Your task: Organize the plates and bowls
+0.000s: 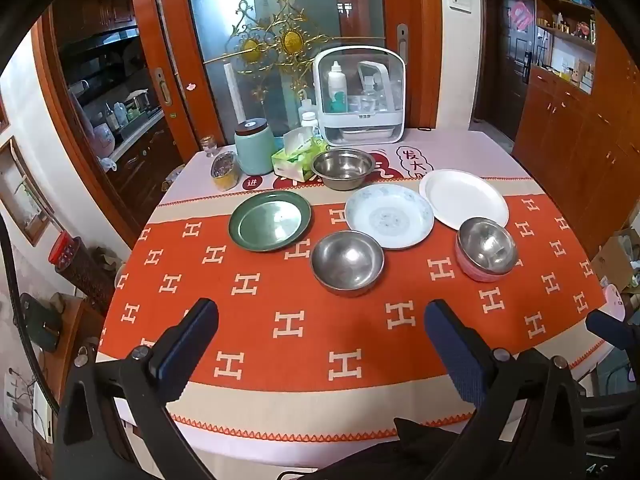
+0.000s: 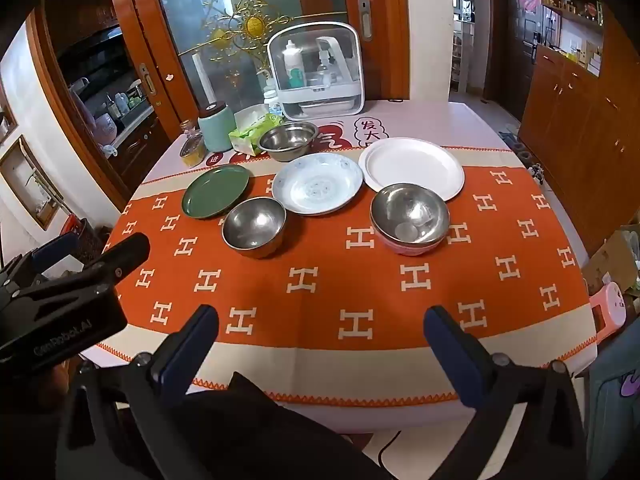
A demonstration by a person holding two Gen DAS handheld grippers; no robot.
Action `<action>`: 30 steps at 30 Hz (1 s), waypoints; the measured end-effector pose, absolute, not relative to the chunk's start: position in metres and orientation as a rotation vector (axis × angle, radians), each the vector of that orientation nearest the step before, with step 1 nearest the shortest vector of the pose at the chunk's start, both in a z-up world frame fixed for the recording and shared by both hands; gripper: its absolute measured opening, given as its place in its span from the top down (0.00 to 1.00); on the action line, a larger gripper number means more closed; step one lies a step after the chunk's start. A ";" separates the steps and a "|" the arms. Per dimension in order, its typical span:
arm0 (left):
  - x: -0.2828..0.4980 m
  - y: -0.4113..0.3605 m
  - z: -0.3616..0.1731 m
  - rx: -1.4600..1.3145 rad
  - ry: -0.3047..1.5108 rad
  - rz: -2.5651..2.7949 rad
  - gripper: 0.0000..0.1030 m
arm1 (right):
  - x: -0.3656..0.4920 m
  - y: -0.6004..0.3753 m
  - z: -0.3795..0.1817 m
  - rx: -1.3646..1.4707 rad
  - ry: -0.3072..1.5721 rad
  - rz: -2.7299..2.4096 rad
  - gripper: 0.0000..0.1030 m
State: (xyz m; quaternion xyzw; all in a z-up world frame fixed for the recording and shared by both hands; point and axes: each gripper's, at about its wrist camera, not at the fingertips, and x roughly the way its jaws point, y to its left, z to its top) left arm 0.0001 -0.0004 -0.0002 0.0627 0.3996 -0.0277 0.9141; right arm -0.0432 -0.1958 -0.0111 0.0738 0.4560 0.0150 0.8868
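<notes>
On the orange cloth lie a green plate (image 1: 270, 221) (image 2: 215, 191), a pale patterned plate (image 1: 389, 216) (image 2: 318, 184) and a white plate (image 1: 464, 197) (image 2: 411, 169). A steel bowl (image 1: 347, 263) (image 2: 254, 227) sits in front of them, a larger steel bowl (image 1: 343, 169) (image 2: 288, 141) behind. A steel bowl nested in a pink bowl (image 1: 486, 249) (image 2: 410, 219) stands on the right. My left gripper (image 1: 322, 316) (image 2: 96, 254) and right gripper (image 2: 321, 322) hover open over the table's near edge, both holding nothing.
At the table's back stand a white clear-fronted storage box (image 1: 360, 96) (image 2: 318, 74), a mint canister (image 1: 255, 148), a green tissue box (image 1: 298, 156) and a glass jar (image 1: 225, 170). Wooden cabinets (image 1: 576, 128) line the right side. A pink stool (image 2: 608, 308) stands at the right edge.
</notes>
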 end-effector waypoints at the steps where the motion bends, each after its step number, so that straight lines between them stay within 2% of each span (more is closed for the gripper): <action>1: 0.000 0.000 0.000 0.124 0.818 -0.058 0.01 | -0.043 -0.196 -0.011 0.153 0.948 0.031 0.00; 30: 0.000 0.000 -0.004 0.125 0.828 -0.063 0.01 | -0.043 -0.197 -0.012 0.153 0.950 0.030 0.00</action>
